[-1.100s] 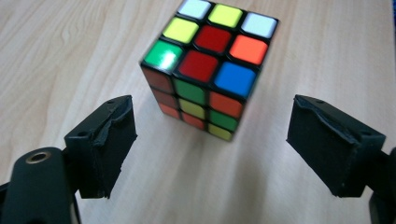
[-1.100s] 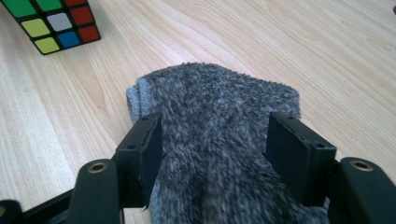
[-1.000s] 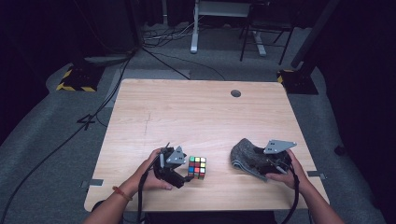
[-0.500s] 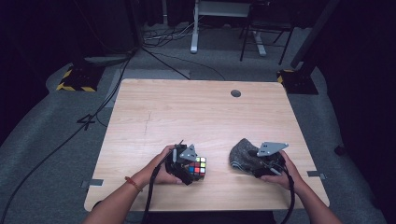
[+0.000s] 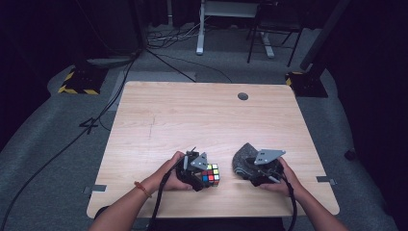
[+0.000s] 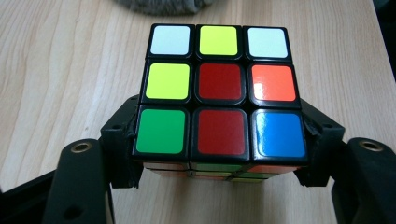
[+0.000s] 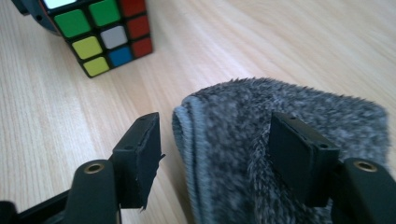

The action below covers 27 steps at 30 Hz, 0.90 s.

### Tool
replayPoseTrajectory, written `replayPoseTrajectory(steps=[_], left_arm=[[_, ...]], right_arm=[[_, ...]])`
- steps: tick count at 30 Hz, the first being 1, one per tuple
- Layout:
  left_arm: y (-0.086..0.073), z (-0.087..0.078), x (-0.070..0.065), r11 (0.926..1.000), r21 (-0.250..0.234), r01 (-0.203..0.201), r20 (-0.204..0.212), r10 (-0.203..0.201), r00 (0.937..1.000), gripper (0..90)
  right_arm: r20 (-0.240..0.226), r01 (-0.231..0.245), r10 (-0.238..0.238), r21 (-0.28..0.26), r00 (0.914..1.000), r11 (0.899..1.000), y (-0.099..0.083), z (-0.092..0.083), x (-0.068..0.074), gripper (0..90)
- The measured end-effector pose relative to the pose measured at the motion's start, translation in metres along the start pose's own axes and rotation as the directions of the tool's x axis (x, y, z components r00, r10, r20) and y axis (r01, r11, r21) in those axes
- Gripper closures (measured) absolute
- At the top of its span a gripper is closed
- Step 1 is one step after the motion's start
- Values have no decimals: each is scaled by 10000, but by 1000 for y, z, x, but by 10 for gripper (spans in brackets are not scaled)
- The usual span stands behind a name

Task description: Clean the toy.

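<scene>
The left claw (image 6: 219,154) clamps the puzzle cube (image 6: 219,88); the right claw (image 7: 215,154) straddles the grey cloth (image 7: 261,140), parted.

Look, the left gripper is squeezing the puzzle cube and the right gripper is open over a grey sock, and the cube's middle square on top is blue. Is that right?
Not quite. In the left gripper view the Rubik's cube has a red centre square on top, not blue. The rest holds: the left gripper clamps the cube, and the right gripper is open over the grey sock.

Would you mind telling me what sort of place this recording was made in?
Probably a lab or studio set up for recording: a bare wooden table on grey carpet, dark surroundings, cables trailing across the floor, and hazard-striped stand bases beside the table.
</scene>
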<state>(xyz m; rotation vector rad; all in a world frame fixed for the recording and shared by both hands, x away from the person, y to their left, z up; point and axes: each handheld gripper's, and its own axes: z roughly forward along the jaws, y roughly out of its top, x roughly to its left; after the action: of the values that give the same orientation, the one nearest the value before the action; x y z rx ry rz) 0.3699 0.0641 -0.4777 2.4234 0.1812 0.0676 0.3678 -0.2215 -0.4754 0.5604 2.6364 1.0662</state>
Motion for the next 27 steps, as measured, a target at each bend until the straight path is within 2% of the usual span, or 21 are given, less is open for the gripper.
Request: replayPoseTrajectory(steps=[4,8,10,14,17,24,27], left_arm=[[8,7,-3,9999,-57,-153,129,154,9998,332],[17,15,-6,9993,-74,-366,327,368,9988,332],[19,17,-7,9993,-70,-376,399,379,9985,332],[18,17,-7,9995,-130,-289,359,293,9989,331],[17,16,-8,9996,-90,-273,329,276,9991,331],[10,11,-7,9998,-200,-42,337,49,9994,323],[7,10,-7,9998,-181,-48,329,54,9994,309]], right_arm=[[-288,373,-374,-55,9989,9993,10,12,11,346],[-484,530,-537,-156,9974,9985,15,17,16,343],[-725,556,-574,-267,9957,9981,16,17,18,341],[-777,491,-525,-451,9956,9978,16,13,18,339],[-642,716,-744,-446,9952,9964,18,11,22,345],[-528,865,-904,-728,9945,9936,28,8,28,350],[-621,923,-973,-791,9933,9926,33,10,30,350]])
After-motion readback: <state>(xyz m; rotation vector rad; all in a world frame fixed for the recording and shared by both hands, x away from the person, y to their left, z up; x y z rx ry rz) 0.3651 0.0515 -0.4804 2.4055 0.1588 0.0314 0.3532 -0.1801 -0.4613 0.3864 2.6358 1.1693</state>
